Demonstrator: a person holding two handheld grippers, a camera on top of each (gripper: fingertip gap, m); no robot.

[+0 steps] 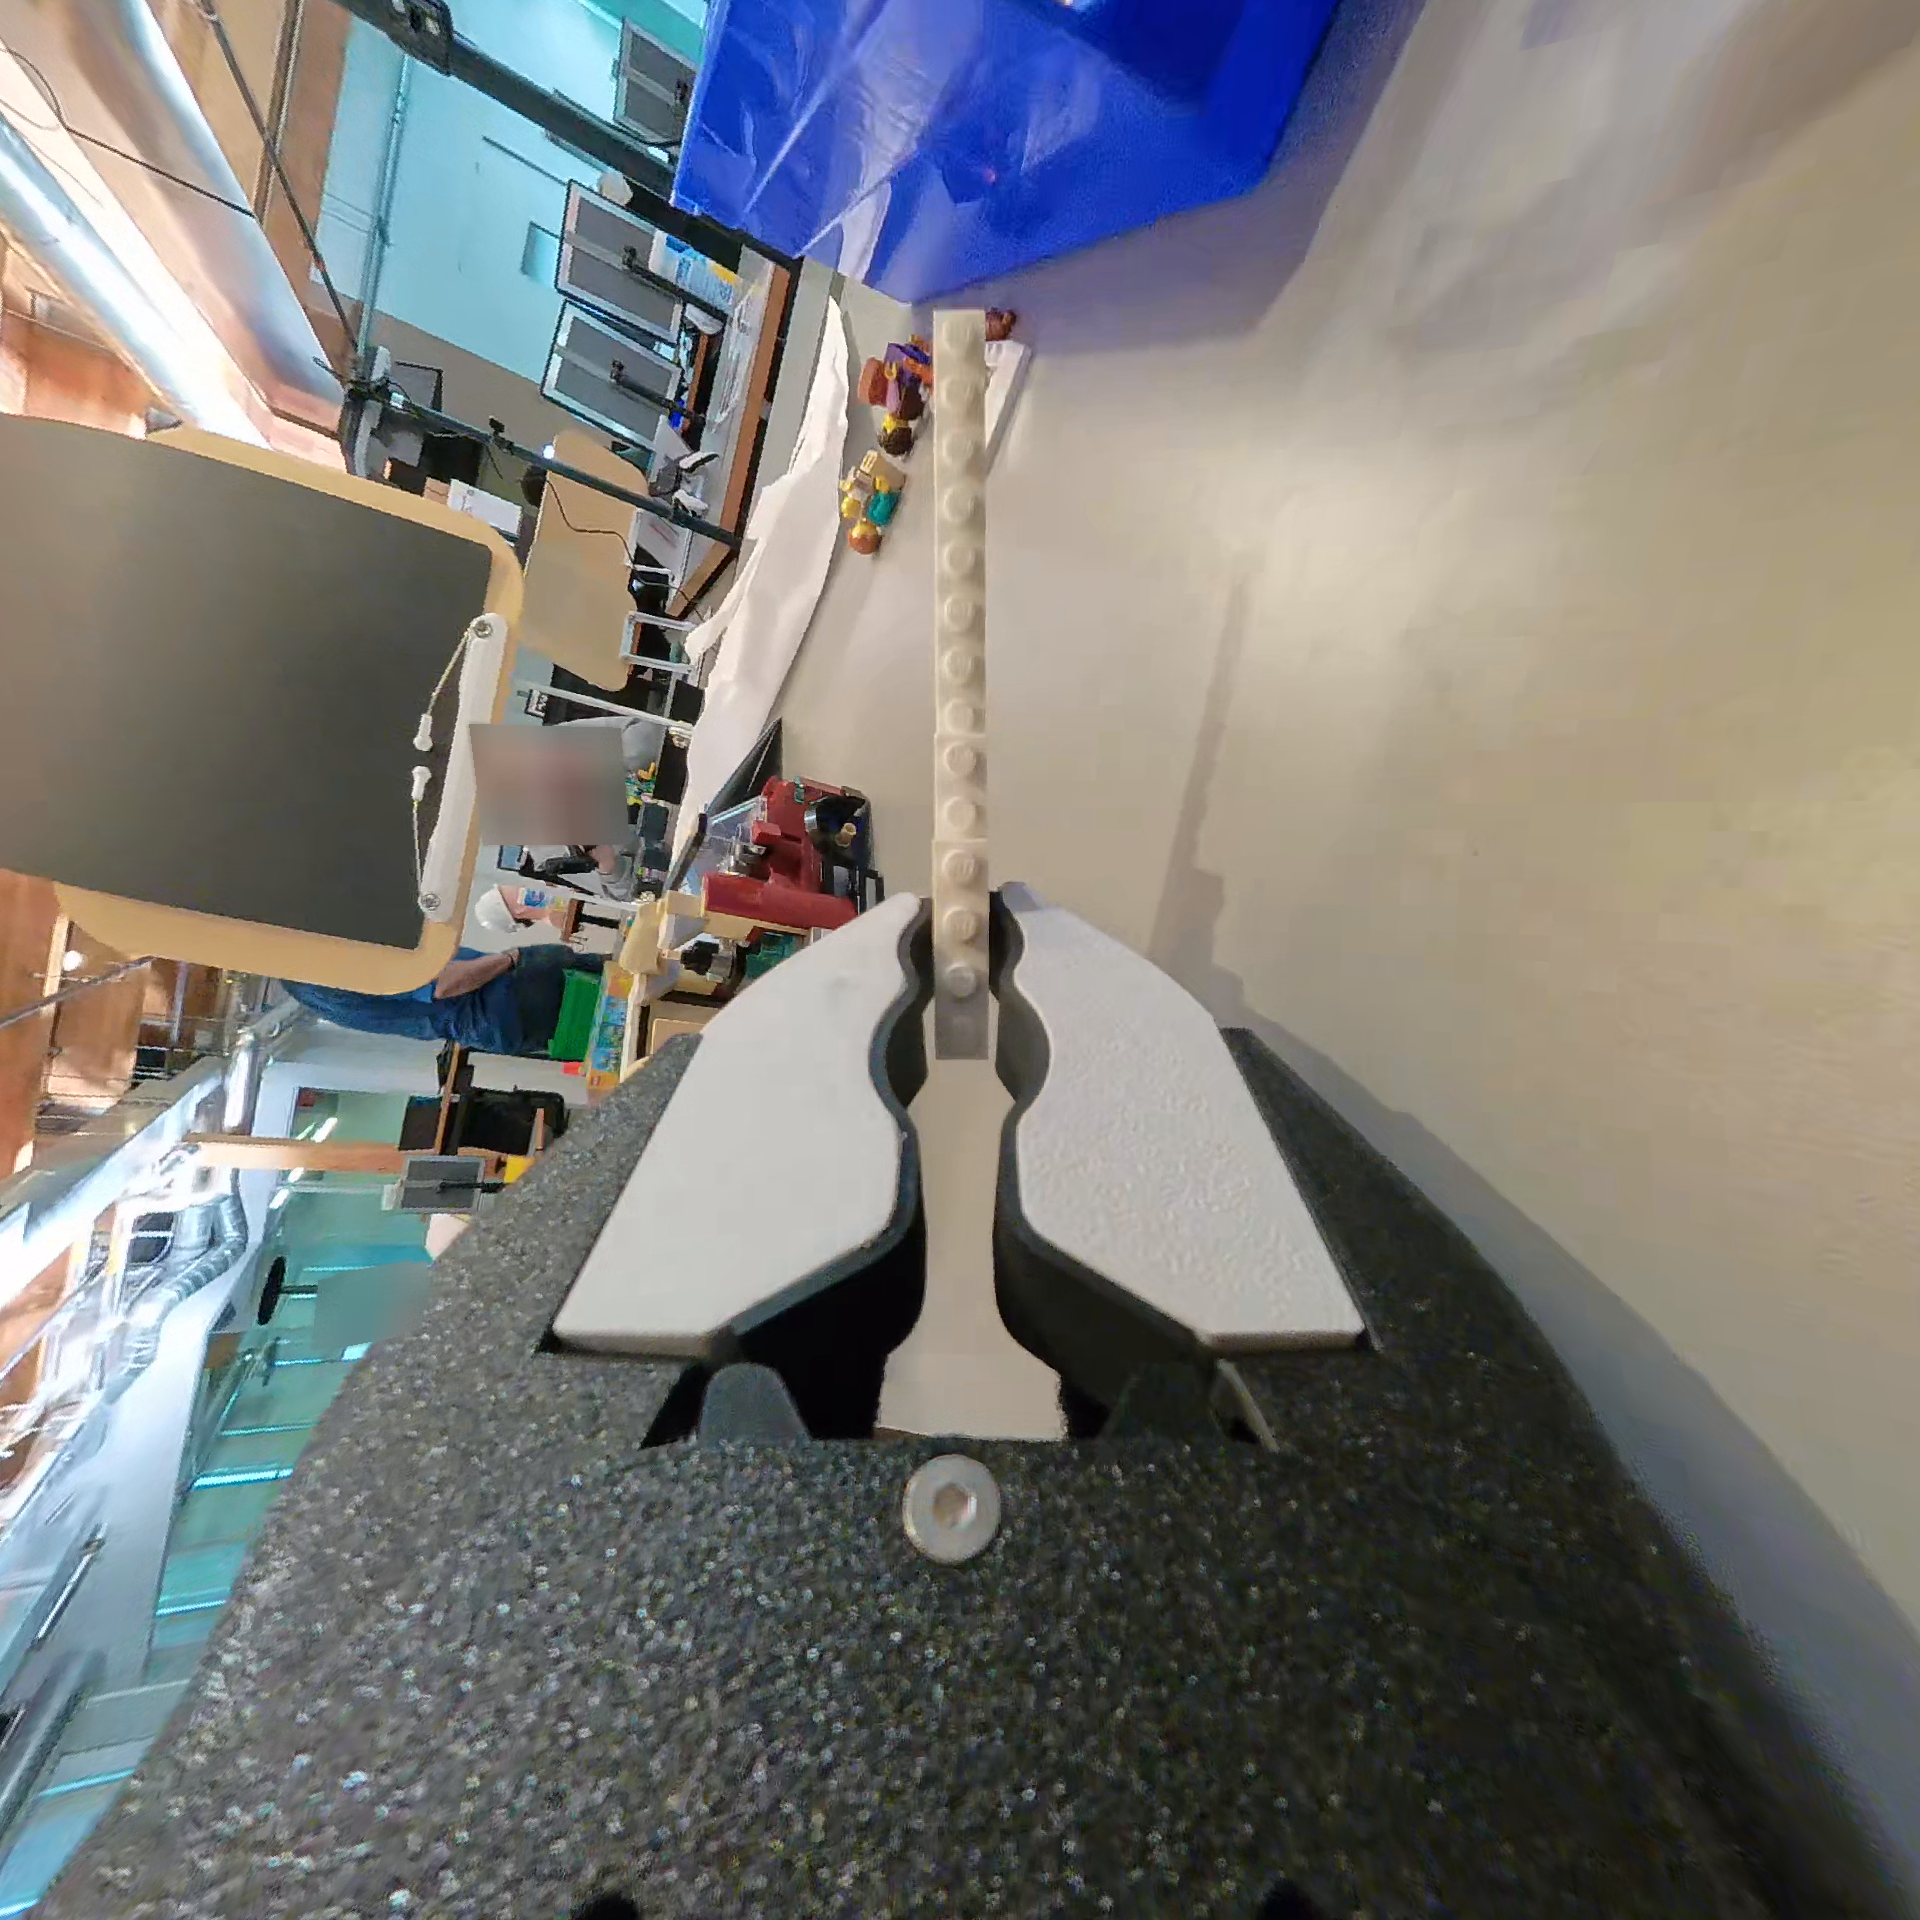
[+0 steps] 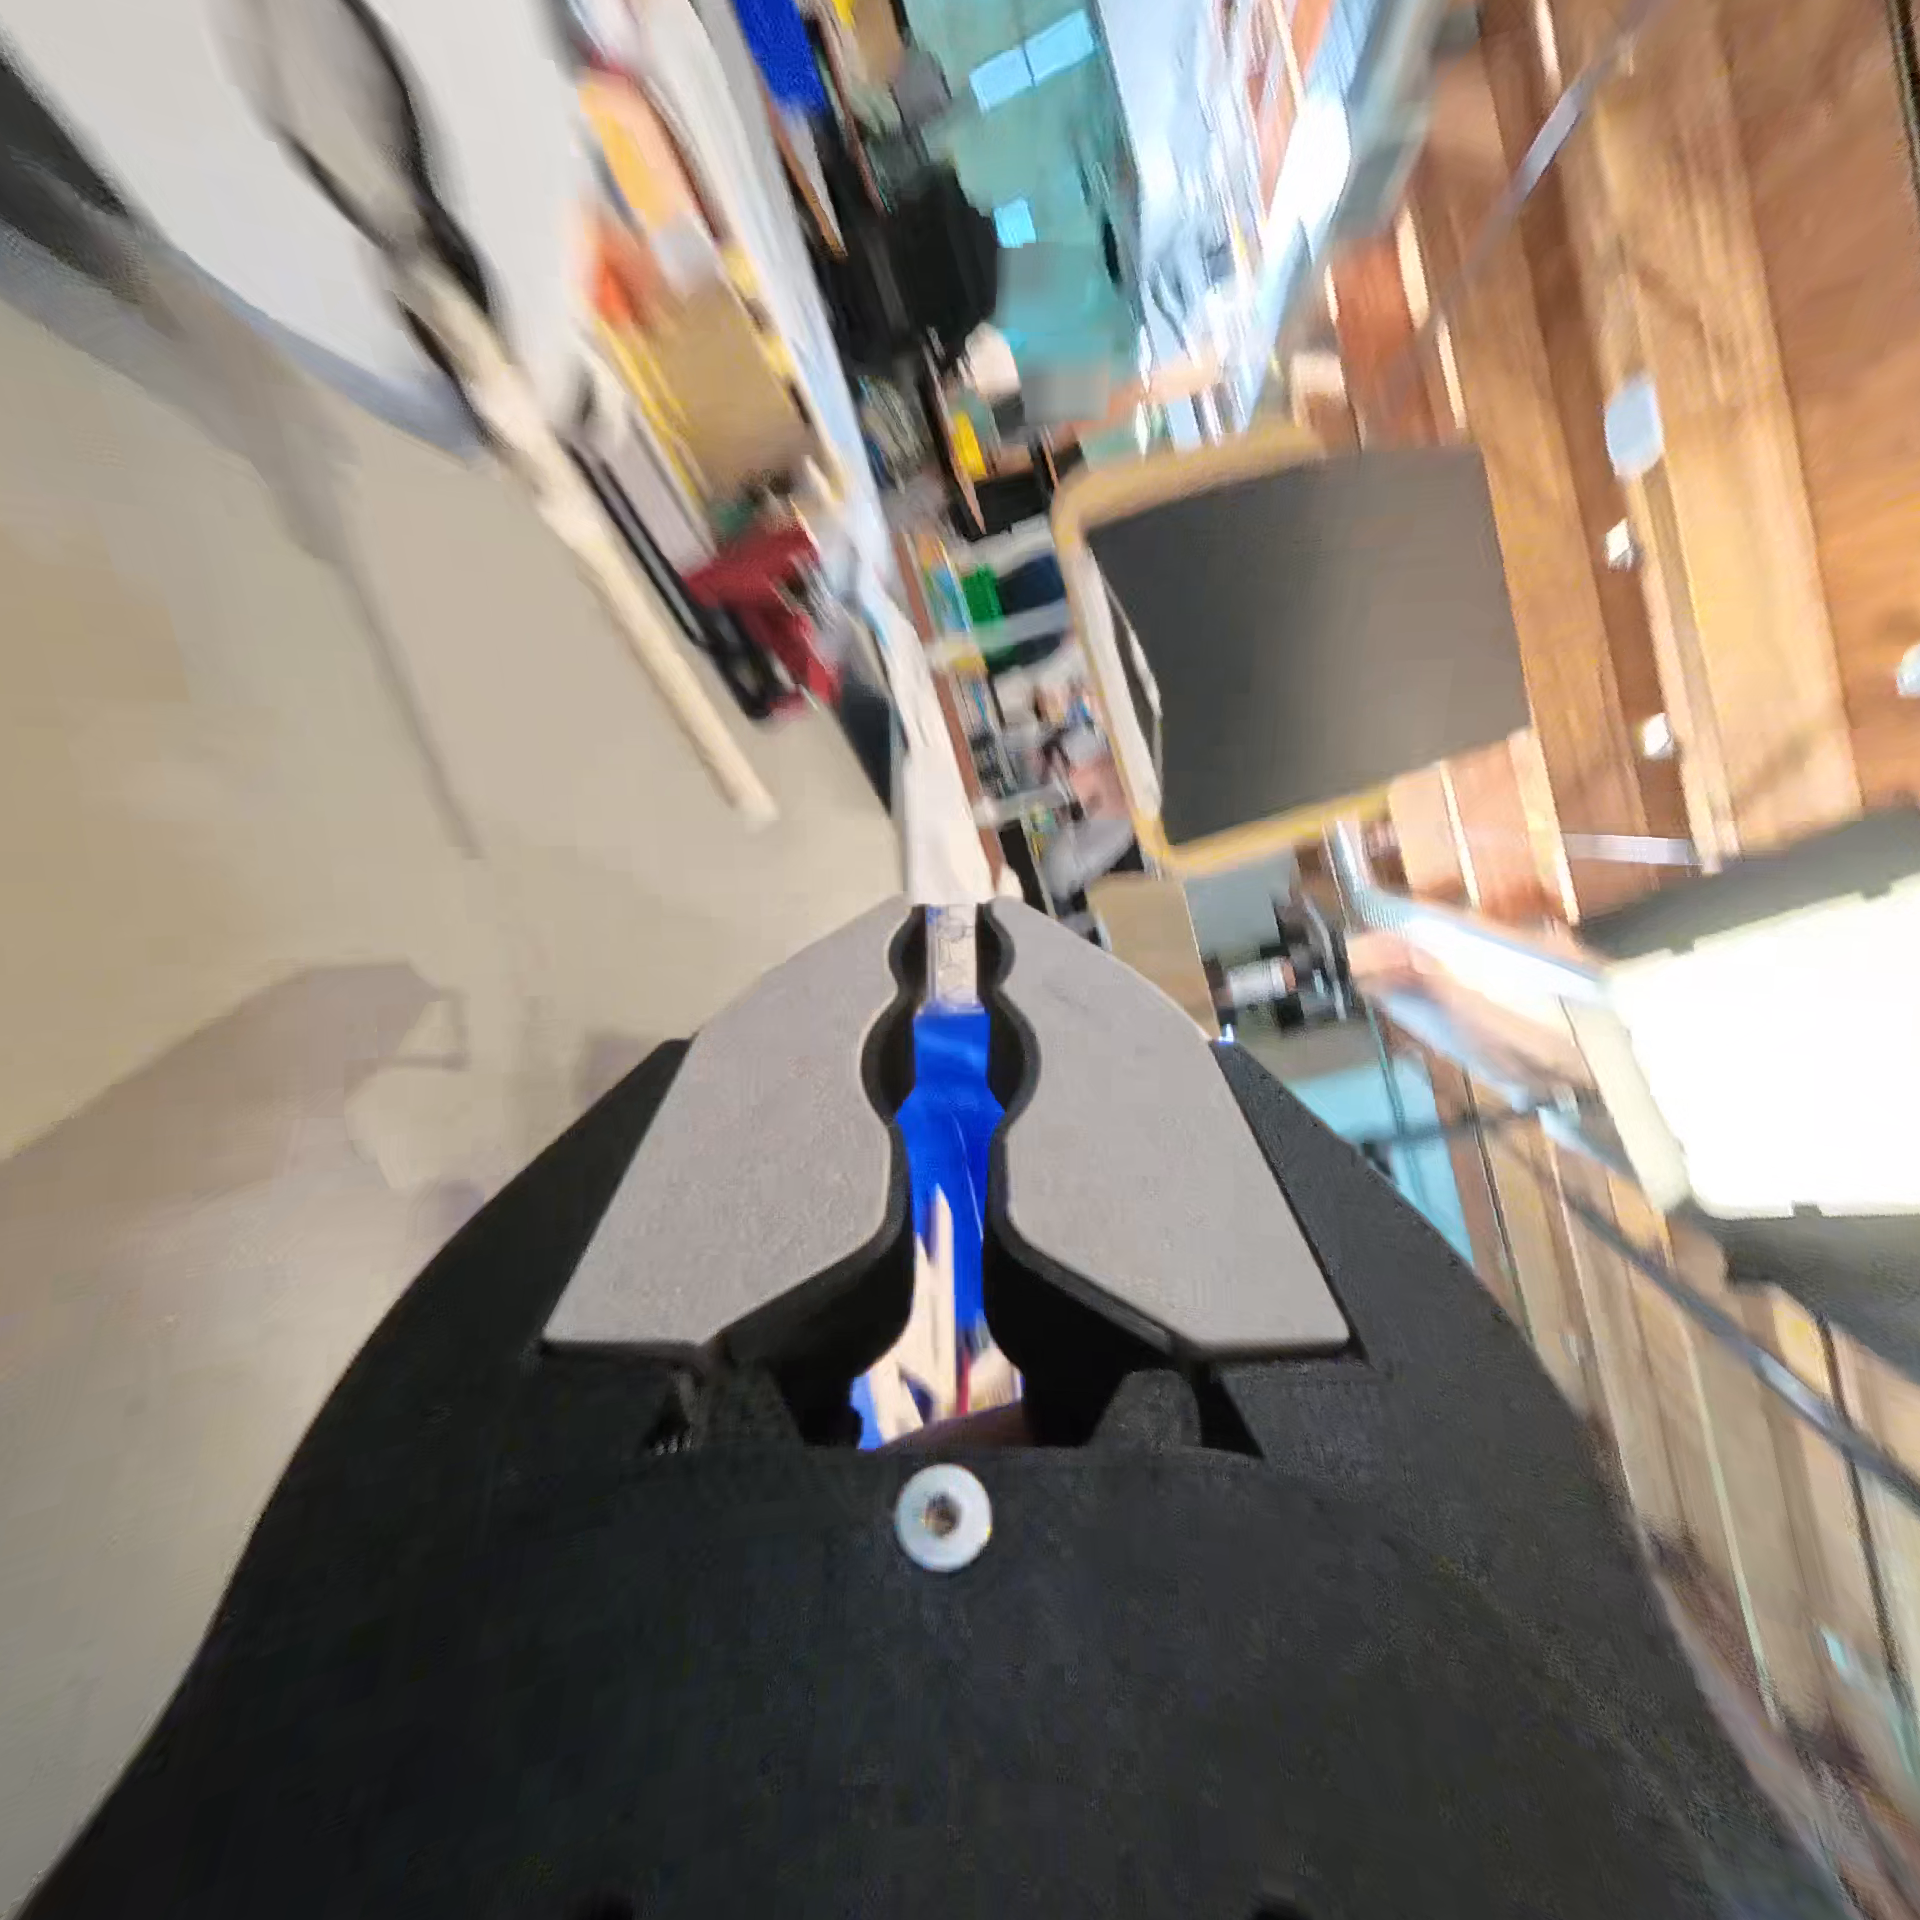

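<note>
My left gripper [image 1: 961, 914] is shut on one end of a long white studded plate [image 1: 961, 582]. The plate sticks straight out ahead of the fingers, over the pale table [image 1: 1455, 727], and its far end is near a blue bin [image 1: 987, 125]. My right gripper [image 2: 954, 925] is shut on a small clear studded piece [image 2: 954, 966] pinched at its fingertips. Blue shows through the gap behind that piece. The right wrist view is blurred by motion. The long white plate also shows in it, at the left [image 2: 665, 675].
Small toy figures [image 1: 888, 436] lie on the table by the plate's far end. A dark red brick model [image 1: 790, 862] stands left of my left fingers and shows blurred in the right wrist view [image 2: 769, 613]. White paper [image 1: 769, 582] lies along the table's far edge. Spacing between my two grippers at the tips: around 15 centimetres.
</note>
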